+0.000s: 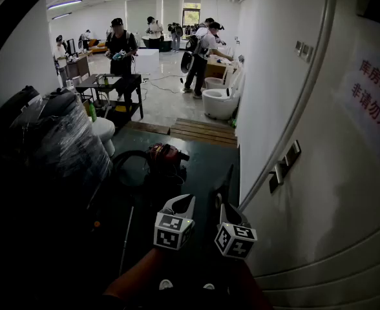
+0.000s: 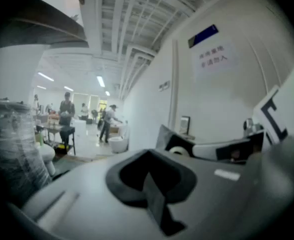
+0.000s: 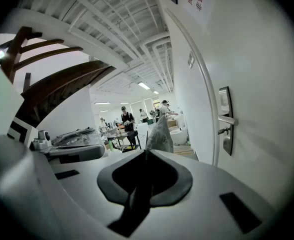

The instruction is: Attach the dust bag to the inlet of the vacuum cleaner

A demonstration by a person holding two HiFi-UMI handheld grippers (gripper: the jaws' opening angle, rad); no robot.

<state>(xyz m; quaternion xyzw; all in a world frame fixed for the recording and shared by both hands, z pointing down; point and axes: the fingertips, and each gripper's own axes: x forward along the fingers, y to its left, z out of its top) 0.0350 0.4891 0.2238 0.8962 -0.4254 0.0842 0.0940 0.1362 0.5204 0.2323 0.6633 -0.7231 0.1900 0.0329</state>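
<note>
Jaws of right gripper [image 3: 146, 151] pinched shut on grey dust bag [image 3: 159, 134], left gripper [image 2: 148, 152] closed w/ nothing in it, vacuum cleaner [image 1: 164, 155] on floor ahead, apart from bag, so attaching prob. not yet begun.

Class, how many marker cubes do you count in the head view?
2. One marker cube rides on the left hand-held gripper, bottom centre; the other on the right hand-held gripper beside it. None seems hidden.
</note>
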